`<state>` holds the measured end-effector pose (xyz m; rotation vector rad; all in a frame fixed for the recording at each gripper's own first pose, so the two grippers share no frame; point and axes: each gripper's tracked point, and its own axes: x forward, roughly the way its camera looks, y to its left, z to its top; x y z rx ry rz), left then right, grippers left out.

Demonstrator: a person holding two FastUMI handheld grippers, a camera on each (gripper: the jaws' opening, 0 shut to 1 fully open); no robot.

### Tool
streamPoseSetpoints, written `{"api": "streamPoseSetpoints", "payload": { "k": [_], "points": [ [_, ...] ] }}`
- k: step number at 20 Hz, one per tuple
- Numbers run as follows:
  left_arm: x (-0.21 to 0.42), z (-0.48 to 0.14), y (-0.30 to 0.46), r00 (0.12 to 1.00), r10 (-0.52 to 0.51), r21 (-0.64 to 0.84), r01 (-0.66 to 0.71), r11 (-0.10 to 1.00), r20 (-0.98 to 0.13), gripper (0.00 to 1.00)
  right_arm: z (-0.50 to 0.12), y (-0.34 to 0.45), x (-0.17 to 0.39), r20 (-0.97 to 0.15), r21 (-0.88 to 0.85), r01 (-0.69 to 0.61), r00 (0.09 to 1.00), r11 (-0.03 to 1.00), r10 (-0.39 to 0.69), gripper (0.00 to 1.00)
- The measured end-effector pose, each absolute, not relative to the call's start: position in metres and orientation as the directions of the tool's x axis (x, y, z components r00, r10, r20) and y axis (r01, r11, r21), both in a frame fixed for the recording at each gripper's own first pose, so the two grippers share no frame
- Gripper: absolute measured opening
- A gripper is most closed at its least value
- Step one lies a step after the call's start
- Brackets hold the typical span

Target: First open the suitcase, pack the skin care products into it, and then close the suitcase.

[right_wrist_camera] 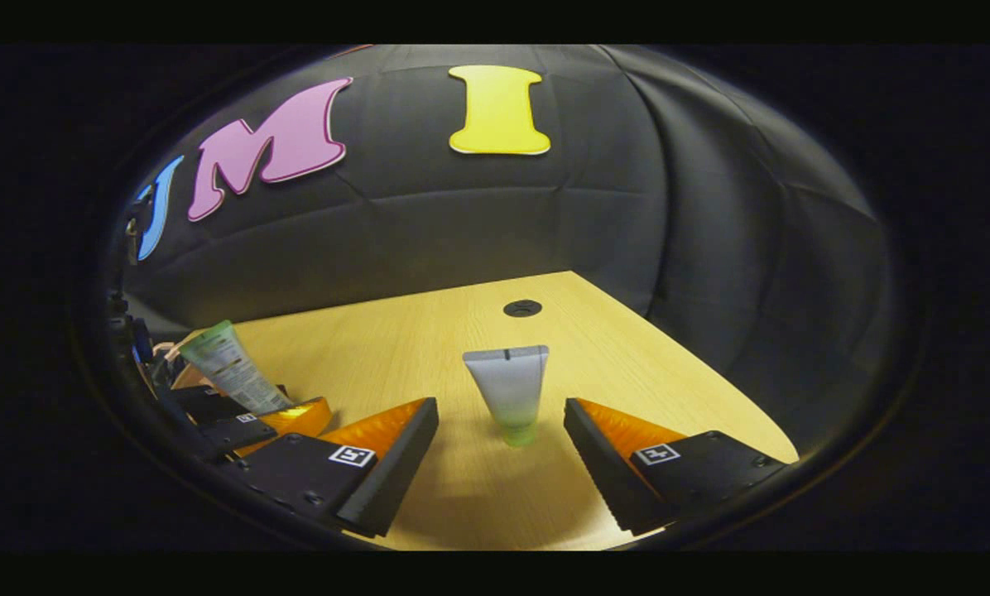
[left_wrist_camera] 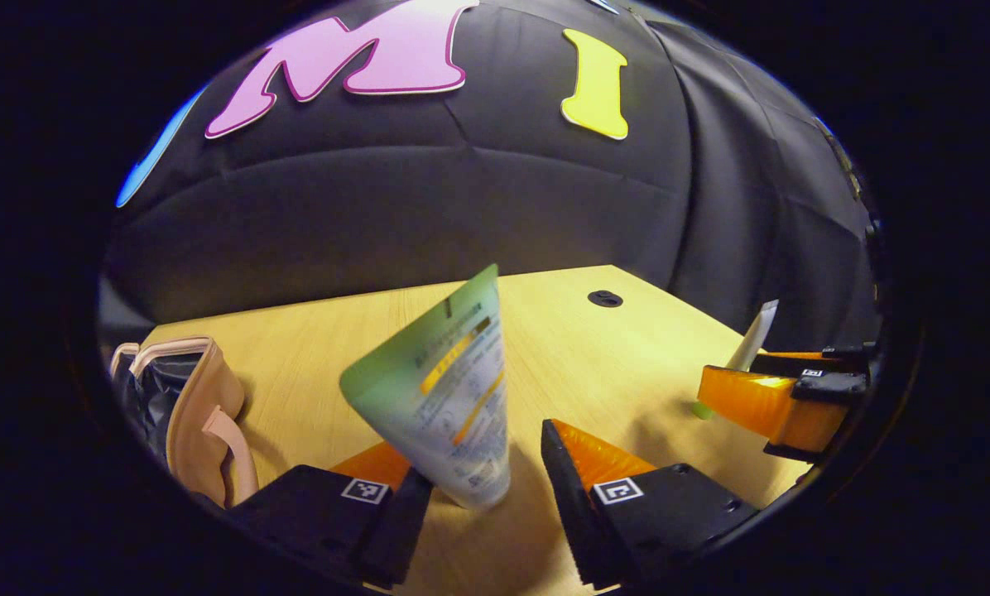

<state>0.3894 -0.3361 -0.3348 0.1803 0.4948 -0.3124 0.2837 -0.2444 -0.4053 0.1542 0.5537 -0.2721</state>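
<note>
Two tubes of skin care product are in play. The large green tube stands tilted, cap down, on the wooden table between the fingers of the left gripper; its jaws stand wide, with a gap on the right side, and I cannot tell whether the left finger touches the tube. The small grey tube stands upright on its green cap in front of the right gripper, whose jaws are also spread wide, apart from it on both sides.

Both tubes balance on narrow caps (a poor footing), so the main risk, as I judge it, is a finger brushing one side before the other closes: the tube would topple and roll. The large tube already leans, so an uneven squeeze could flip it out of the jaws.

The suitcase, pink with a dark lining, lies open at the table's left edge in the left gripper view, near the left gripper, so the carry looks short. The small tube sits nearer the right edge, and a tumble that way could take it off the table. The far half of the table is bare apart from a dark round grommet, so there is room to swing. The two grippers sit side by side, near enough to knock each other if both move inward at once.
</note>
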Motion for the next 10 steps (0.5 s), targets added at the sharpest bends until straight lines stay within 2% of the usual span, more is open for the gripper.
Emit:
{"api": "streamPoseSetpoints", "payload": {
  "k": [1, 2, 5, 7, 8, 10],
  "points": [
    [0.388, -0.34, -0.337, 0.825, -0.257, 0.081, 0.341, 0.937, -0.504, 0.61, -0.41, -0.247, 0.29, -0.539, 0.07, 0.303, 0.813, 0.95, -0.22, 0.97],
    [0.391, -0.343, -0.341, 0.82, -0.27, 0.061, 0.346, 0.936, -0.505, 0.54, -0.414, -0.248, 0.296, -0.541, 0.07, 0.309, 0.81, 0.948, -0.224, 0.97],
    [0.393, -0.343, -0.341, 0.815, -0.288, 0.047, 0.359, 0.932, -0.503, 0.46, -0.426, -0.253, 0.309, -0.544, 0.051, 0.318, 0.804, 0.947, -0.241, 0.97],
    [0.392, -0.343, -0.34, 0.815, -0.287, 0.042, 0.355, 0.934, -0.504, 0.46, -0.432, -0.255, 0.314, -0.548, 0.023, 0.315, 0.798, 0.949, -0.252, 0.96],
    [0.391, -0.342, -0.338, 0.817, -0.284, 0.04, 0.35, 0.936, -0.502, 0.46, -0.434, -0.256, 0.315, -0.546, 0.003, 0.317, 0.795, 0.949, -0.264, 0.88],
    [0.388, -0.342, -0.332, 0.822, -0.275, 0.037, 0.338, 0.941, -0.499, 0.46, -0.435, -0.261, 0.316, -0.541, -0.027, 0.317, 0.793, 0.948, -0.281, 0.58]
  ]
}}
